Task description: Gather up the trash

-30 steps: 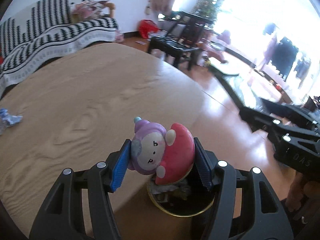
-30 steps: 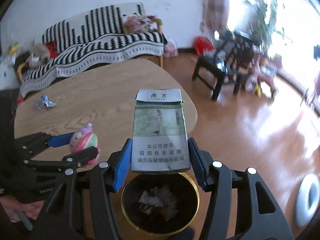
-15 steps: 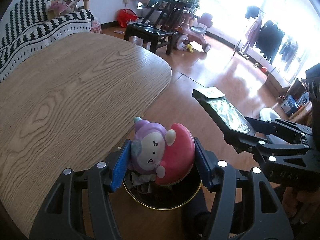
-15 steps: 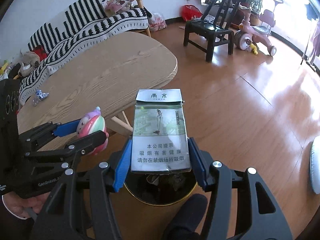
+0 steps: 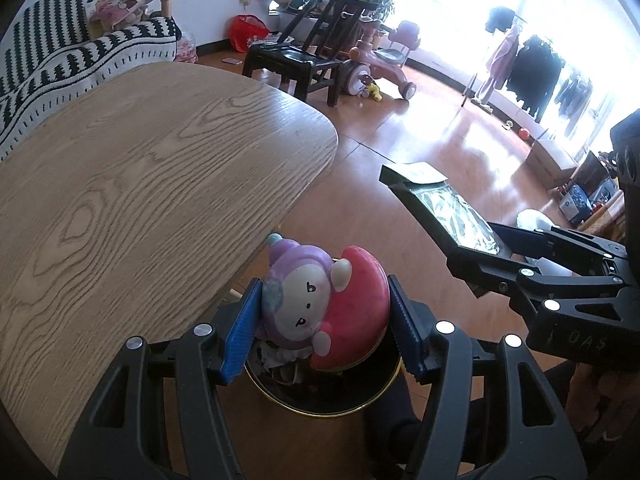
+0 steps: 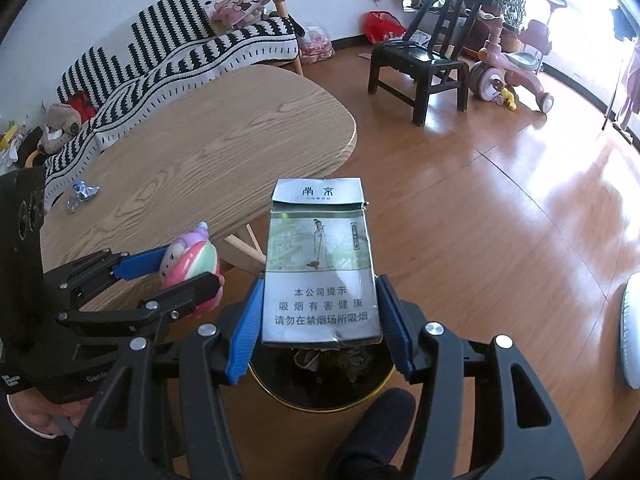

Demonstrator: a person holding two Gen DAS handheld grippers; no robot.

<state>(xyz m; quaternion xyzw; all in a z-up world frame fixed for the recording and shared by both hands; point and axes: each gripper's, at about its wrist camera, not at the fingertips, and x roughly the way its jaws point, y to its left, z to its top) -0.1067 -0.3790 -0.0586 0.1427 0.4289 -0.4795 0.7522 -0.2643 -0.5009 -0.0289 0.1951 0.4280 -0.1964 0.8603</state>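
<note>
- A sunlit living room with a glossy wooden floor (image 6: pixel 500 216) holds a rounded oak-grain wooden table (image 5: pixel 132 184), a black-and-white striped sofa (image 6: pixel 172 52) and a dark wooden chair (image 6: pixel 420 68).
- A round black waste bin with a gold rim (image 6: pixel 320 380) stands on the floor beside the table's edge, with crumpled scraps already inside.
- The left gripper (image 5: pixel 324 320) is clamped on a round purple-and-red cartoon toy figure (image 5: pixel 320 300), held directly above the bin.
- The right gripper (image 6: pixel 320 320) grips a flattened grey-green cigarette pack with printed Chinese text (image 6: pixel 320 264) by its lower sides, also over the bin's mouth.
- The step in hand appears to be the drop: both items are poised over the bin.
- The next move likely calls for spreading each gripper so the pieces fall inside the rim.
- A small crumpled blue-and-white wrapper (image 6: pixel 82 194) remains on the table, probably the next pickup.
</note>
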